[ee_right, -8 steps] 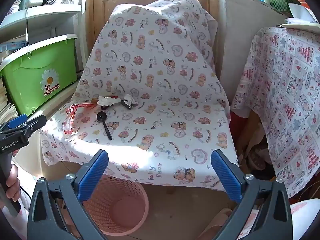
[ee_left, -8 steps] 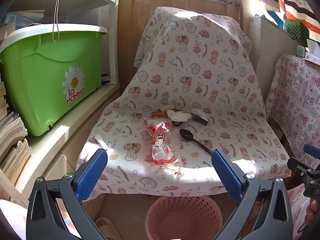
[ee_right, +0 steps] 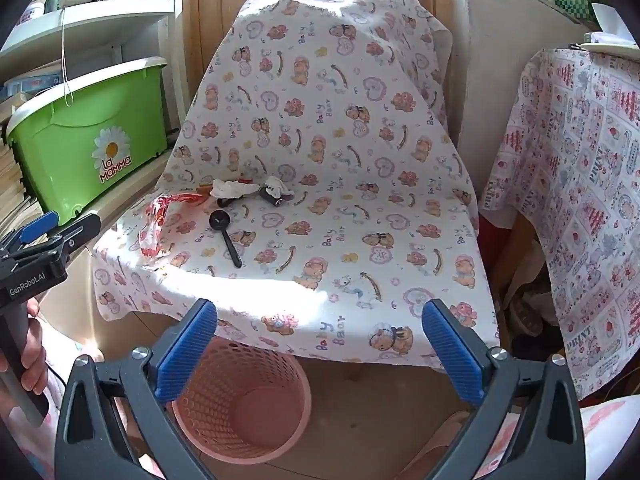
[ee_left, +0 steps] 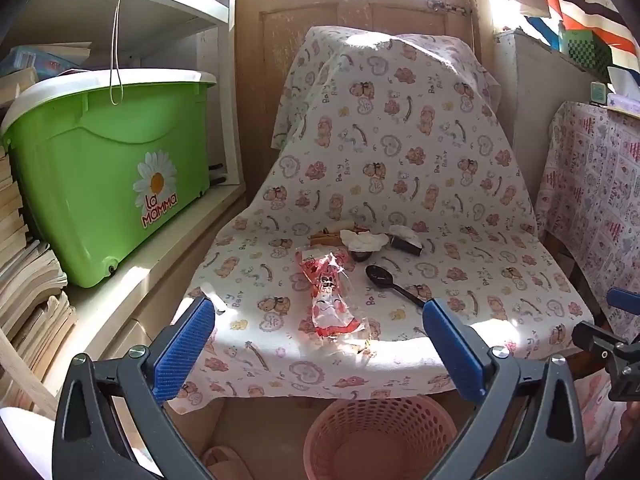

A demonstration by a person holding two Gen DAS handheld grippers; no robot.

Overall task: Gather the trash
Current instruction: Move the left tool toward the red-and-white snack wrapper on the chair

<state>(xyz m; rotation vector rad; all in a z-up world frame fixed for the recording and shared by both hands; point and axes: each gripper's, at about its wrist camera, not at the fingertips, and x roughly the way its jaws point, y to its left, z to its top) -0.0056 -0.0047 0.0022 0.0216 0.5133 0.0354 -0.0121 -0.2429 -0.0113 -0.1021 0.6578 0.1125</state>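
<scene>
- Both your left gripper (ee_left: 318,334) and your right gripper (ee_right: 320,332) have their jaws spread wide and hold nothing.
- The red wrapper (ee_left: 330,296) lies flat near the front edge of the cloth-covered chair (ee_left: 400,152), straight ahead of your left gripper.
- It looks light, thin and crinkly, likely slippery; pinch a raised edge or its middle crease.
- The black spoon (ee_left: 394,283) and crumpled tissue (ee_left: 364,239) sit behind it.
- The pink basket (ee_right: 240,404) waits below the seat.
</scene>
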